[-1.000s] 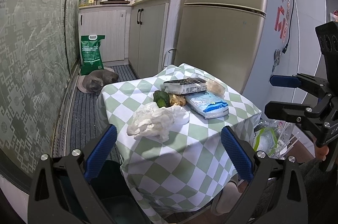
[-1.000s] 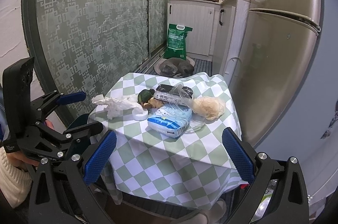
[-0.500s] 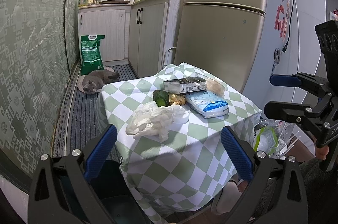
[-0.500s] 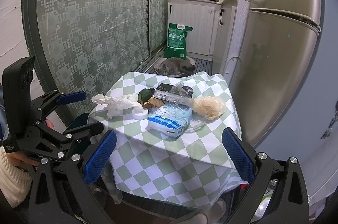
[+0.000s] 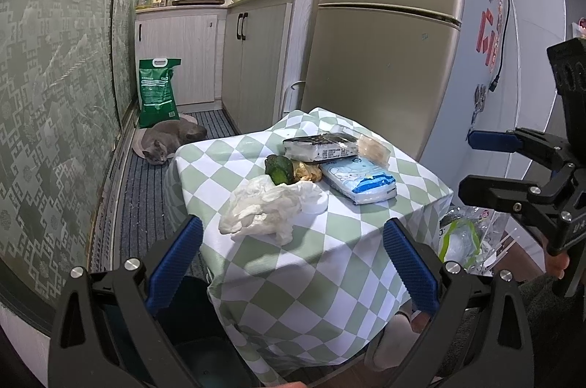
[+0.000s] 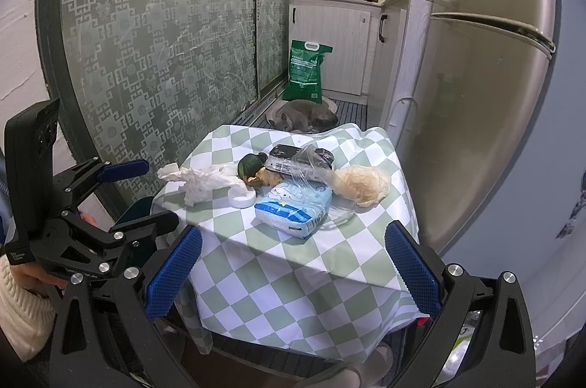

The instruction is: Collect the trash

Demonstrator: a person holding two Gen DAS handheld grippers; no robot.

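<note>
Both claws hanging released, empty; tissue point(image 5: 269, 210) lying at 12 o'clock of left claw point(image 5: 293, 263), the nearer; long axis running 9-to-3; right claw point(image 6: 293, 265) facing packet point(image 6: 295, 206).

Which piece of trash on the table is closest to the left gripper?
The crumpled white tissue. It lies at the table's near edge, just ahead of the left gripper; the blue packet and the other trash sit farther back.

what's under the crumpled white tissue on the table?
The crumpled white tissue lies on the checked tablecloth, its far edge draped partly over a small white round lid. Whether anything else sits beneath it cannot be seen; the tissue covers that patch.
</note>
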